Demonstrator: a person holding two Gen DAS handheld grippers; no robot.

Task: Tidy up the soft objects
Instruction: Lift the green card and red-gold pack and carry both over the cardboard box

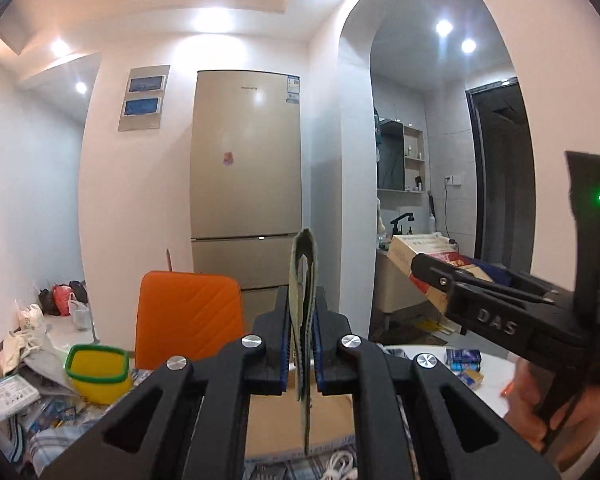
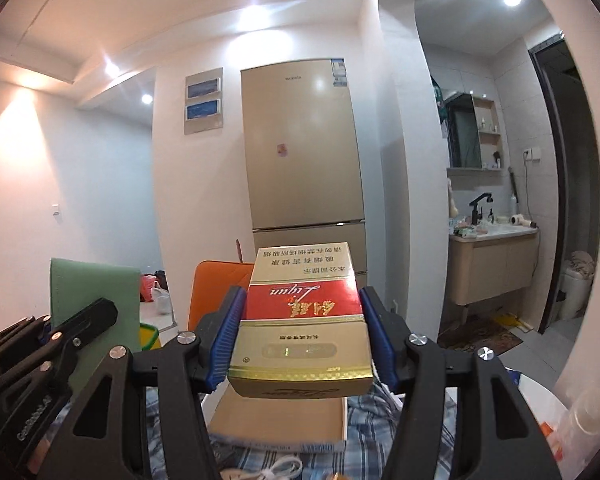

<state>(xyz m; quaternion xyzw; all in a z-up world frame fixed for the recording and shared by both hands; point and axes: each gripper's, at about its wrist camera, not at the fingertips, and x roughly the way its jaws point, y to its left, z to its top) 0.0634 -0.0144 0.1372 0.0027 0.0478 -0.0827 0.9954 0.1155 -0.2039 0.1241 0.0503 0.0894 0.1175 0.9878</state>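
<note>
In front of the tall beige three-door fridge (image 1: 246,184), both my grippers are held up above the cluttered table. My left gripper (image 1: 303,334) is clamped tight on a thin, folded grey-green piece of fabric (image 1: 303,280); the blue pads (image 1: 287,330) press it from both sides, its fold stands up between the fingertips against the fridge's lower doors, and a loose end hangs down below the jaws

My right gripper (image 2: 302,336) holds a gold-and-red rectangular carton with printed characters (image 2: 304,328), squeezed between the ribbed blue pads (image 2: 226,340) at a middling width; the carton points toward the fridge and covers part of its lowest door. In the left view the same carton and gripper (image 1: 440,276) appear to the right of the fridge, with my hand (image 1: 540,404) under the handle

Left of the fridge and lower: orange padded chair back (image 1: 188,316), then a yellow tub with a green rim (image 1: 96,372). Below the fridge, under both grippers: an open flat cardboard box lid (image 2: 280,420) lying on blue checked cloth (image 2: 380,412), white cable (image 2: 276,470) nearest me
</note>
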